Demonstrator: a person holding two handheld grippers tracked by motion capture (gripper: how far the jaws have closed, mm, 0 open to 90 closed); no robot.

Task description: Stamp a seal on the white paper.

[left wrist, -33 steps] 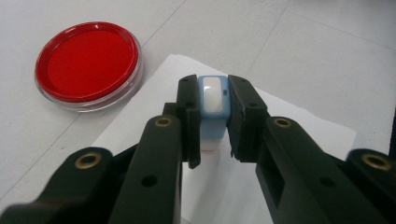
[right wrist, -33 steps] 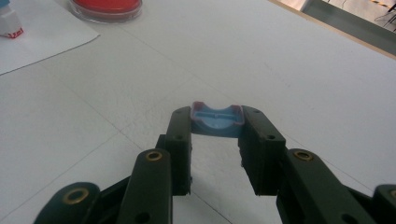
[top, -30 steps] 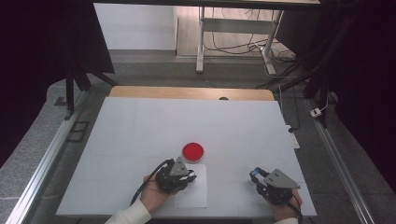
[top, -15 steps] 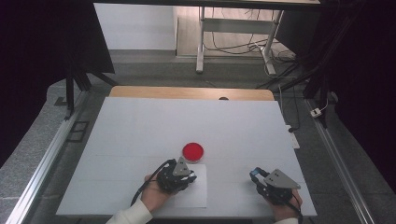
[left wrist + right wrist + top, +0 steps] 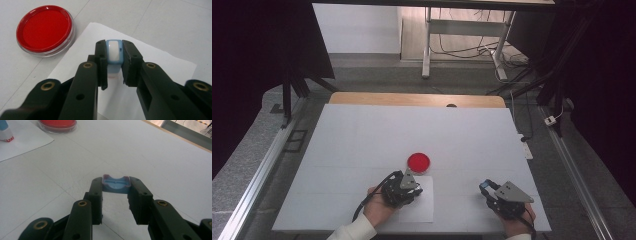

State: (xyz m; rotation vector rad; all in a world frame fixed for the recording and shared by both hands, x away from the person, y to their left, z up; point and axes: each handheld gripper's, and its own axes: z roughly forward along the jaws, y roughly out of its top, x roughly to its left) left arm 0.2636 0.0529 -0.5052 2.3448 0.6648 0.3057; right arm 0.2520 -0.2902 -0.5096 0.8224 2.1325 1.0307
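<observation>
On the white bench [image 5: 362, 150], a sheet of paper [image 5: 160, 60] lies beside a red ink pad [image 5: 45, 27]. The left hand-held gripper [image 5: 114, 62] clamps a blue stamp [image 5: 113, 51] upright over the sheet, long axis vertical, pad just ahead-left. The right hand-held gripper [image 5: 115, 188], well apart, grips its blue cap [image 5: 116, 183].

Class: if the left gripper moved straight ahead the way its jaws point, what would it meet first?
Probably the white paper sheet under the stamp that the left gripper holds; the red ink pad lies off to one side.
</observation>
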